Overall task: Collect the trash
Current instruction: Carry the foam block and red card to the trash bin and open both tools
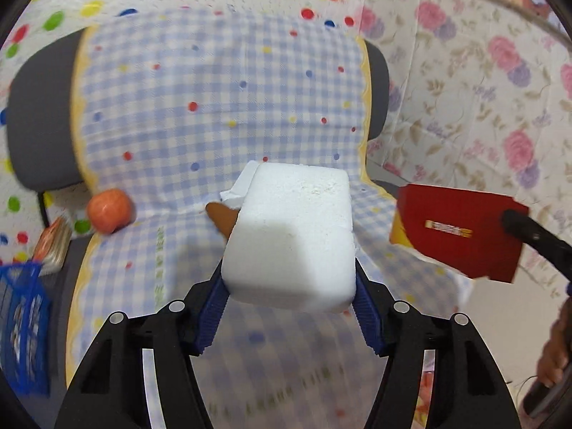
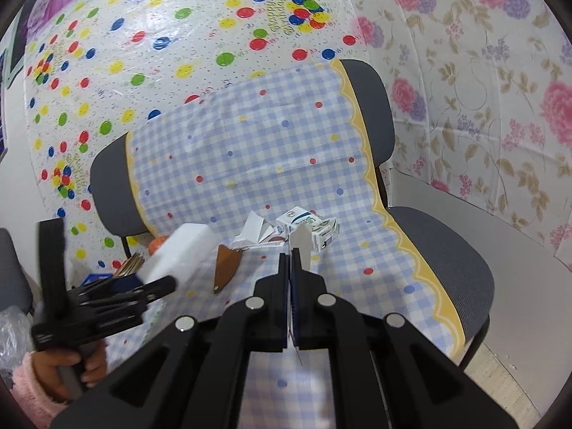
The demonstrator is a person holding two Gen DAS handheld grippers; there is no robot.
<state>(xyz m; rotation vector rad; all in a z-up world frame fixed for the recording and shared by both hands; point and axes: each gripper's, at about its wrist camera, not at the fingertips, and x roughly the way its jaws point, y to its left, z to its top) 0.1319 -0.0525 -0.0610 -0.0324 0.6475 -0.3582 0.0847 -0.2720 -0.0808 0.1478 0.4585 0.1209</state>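
Left tongs (image 1: 289, 286) clamp a foam block (image 1: 291, 236) above the chair (image 2: 439, 257); right tongs (image 2: 290, 250), shut, pinch a red card (image 1: 461, 230). The bulky foam could slip if the grip loosens.

Left gripper (image 1: 289, 286), right gripper (image 2: 290, 264): black frames, blue ribbed pads, silver rivets. Pink fuzzy sleeve (image 2: 34, 389), lower left.

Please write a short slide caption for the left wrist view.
Left gripper holds a white foam block above the checked chair cover; right gripper holds a red card.
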